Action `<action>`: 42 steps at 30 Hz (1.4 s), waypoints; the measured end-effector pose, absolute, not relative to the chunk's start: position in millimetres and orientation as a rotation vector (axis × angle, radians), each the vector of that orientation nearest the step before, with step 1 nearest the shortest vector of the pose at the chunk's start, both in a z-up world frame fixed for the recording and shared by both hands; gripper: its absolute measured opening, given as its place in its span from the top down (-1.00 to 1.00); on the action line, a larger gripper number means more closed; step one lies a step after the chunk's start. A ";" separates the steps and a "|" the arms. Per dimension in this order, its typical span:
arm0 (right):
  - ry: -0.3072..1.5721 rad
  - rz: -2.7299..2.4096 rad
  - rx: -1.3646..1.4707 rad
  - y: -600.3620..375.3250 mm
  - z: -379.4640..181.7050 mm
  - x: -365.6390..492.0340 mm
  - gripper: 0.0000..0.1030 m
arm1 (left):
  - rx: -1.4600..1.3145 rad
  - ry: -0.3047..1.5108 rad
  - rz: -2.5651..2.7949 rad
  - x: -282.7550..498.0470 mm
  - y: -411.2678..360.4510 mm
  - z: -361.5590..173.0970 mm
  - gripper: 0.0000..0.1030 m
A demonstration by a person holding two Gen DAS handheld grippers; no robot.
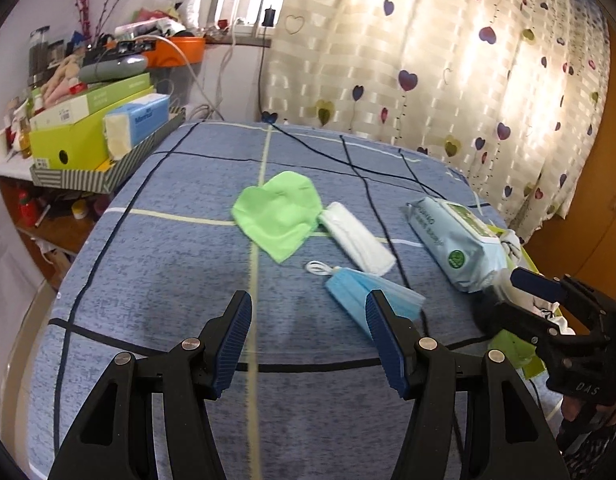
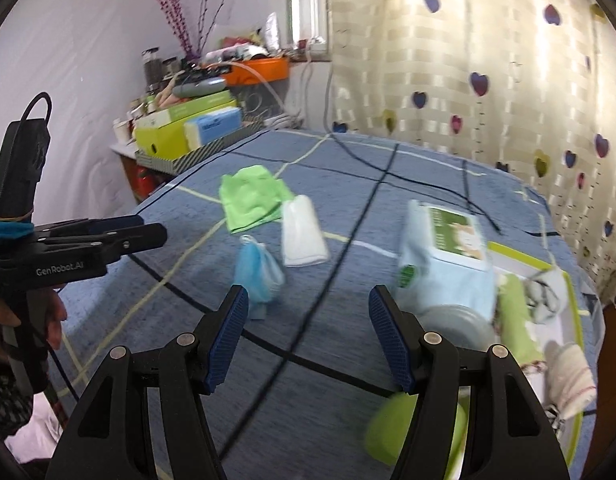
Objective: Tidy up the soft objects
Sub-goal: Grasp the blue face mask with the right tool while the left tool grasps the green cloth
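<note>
Both grippers, left gripper (image 1: pixel 308 340) and right gripper (image 2: pixel 308 340), hover with fingers spread, gripping nothing. On the bed (image 1: pixel 168 264) lie a green cloth (image 1: pixel 280 212), white towel (image 1: pixel 357 240), blue mask (image 1: pixel 371 296) and wipes pack (image 1: pixel 455 240), all near each other.

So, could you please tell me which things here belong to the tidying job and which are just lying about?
Job:
green cloth
white folded cloth
blue face mask
wipes pack
tray

Lying about:
boxes on the side shelf
orange basin
black cable
</note>
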State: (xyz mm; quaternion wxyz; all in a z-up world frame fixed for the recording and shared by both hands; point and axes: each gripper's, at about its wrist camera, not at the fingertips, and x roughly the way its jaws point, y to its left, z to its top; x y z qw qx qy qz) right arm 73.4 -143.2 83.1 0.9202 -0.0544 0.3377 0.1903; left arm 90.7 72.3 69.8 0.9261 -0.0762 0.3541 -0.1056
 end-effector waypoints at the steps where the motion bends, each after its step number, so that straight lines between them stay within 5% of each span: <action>1: 0.704 0.395 -0.114 -137.0 81.2 77.4 -0.23 | -0.160 0.728 -0.214 92.0 74.6 68.7 -0.15; 29: 0.883 0.378 -0.234 -79.2 14.5 142.0 -0.22 | -0.118 0.821 -0.238 206.2 92.6 46.9 -0.15; 33: 0.880 0.393 -0.230 -77.5 14.0 142.3 0.21 | -0.133 0.852 -0.247 223.8 96.1 40.3 -0.15; 42: 0.876 0.414 -0.230 -74.8 12.7 140.4 0.33 | -0.229 0.904 -0.284 246.6 100.0 27.7 -0.14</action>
